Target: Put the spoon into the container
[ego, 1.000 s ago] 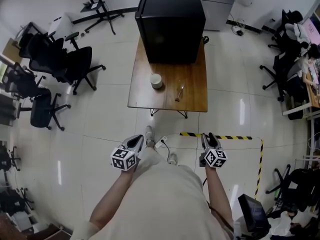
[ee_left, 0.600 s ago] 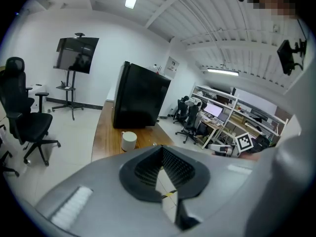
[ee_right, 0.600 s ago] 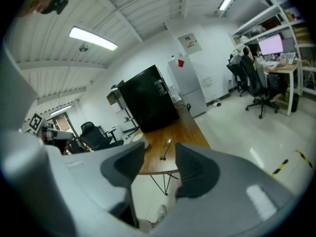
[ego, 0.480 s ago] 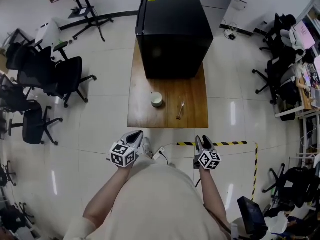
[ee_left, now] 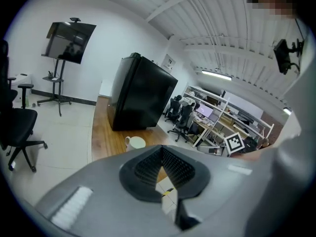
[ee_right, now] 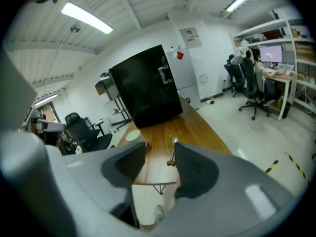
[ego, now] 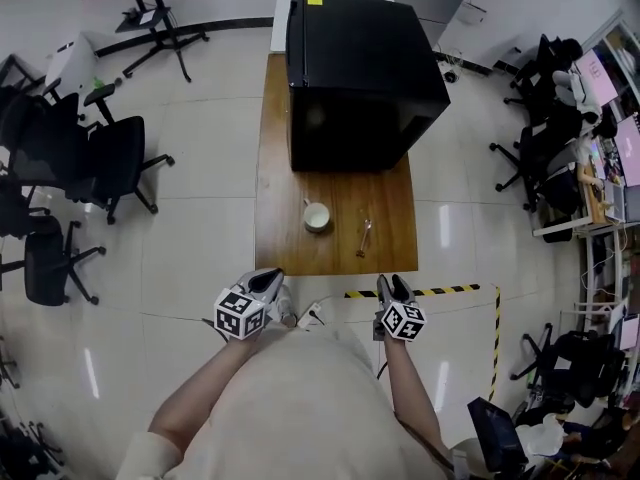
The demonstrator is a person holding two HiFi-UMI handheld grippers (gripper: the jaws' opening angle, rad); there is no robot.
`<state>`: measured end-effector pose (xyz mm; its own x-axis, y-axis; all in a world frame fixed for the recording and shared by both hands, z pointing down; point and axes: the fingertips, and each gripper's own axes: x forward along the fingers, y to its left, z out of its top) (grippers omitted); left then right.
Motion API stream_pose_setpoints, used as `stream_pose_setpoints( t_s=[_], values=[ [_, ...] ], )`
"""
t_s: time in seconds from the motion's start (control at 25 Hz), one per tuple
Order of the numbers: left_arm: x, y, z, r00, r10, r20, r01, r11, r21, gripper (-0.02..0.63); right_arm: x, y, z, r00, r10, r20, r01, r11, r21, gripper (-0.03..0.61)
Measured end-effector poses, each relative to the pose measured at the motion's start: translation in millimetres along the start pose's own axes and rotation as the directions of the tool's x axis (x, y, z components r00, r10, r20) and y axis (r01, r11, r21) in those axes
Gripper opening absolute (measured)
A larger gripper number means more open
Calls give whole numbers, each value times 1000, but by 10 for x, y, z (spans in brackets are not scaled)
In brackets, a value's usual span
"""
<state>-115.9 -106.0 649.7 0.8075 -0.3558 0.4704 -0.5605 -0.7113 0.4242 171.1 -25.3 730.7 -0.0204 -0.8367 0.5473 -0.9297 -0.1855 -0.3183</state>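
Observation:
A metal spoon (ego: 365,236) lies on the near right part of the wooden table (ego: 285,168). It also shows in the right gripper view as the spoon (ee_right: 173,152). The container, a white cup (ego: 317,216) with a handle, stands left of it, seen too as the cup (ee_left: 135,142) in the left gripper view. My left gripper (ego: 268,280) hangs just short of the table's near edge, its pads meeting at the tips. My right gripper (ego: 388,286) is also short of the edge, in line with the spoon. Its jaws stand apart and are closing, with nothing between them.
A big black box (ego: 355,78) fills the far half of the table. Office chairs (ego: 110,158) stand to the left, with more chairs and desks (ego: 570,138) at the right. Yellow-black tape (ego: 440,291) marks the floor by my right gripper. A power strip (ego: 310,315) lies on the floor below.
The person has walked toward the table, which now lies closer in the head view. Both grippers have come up near its front edge.

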Motion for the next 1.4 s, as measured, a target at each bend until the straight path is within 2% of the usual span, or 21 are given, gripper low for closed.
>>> stream_pose_setpoints(
  t_s=[0.36,0.6,0.8,1.0,1.16,1.4],
  values=[
    [131,173,20,996,-82,-25,81,996,-20,0,194,322,-38,998,-37,-52,36,999,-25,183],
    [199,213,63,992,-119,-30,118,993,-26,0,305,253,34,994,-85,-70,81,995,-61,183],
    [339,294,33,993,-106,-59,103,993,-49,0,556,227,-65,989,-85,-122,73,992,-99,183],
    [439,247,124,993,-87,-74,87,996,0,0,845,116,-287,978,-65,-197,42,992,-120,183],
    [396,351,265,997,-38,-73,40,999,23,0,1078,9,-502,962,-66,-264,30,990,-138,183],
    [404,580,379,997,34,-75,-35,999,-8,0,1486,-136,-792,934,-87,-345,31,986,-166,183]
  ],
)
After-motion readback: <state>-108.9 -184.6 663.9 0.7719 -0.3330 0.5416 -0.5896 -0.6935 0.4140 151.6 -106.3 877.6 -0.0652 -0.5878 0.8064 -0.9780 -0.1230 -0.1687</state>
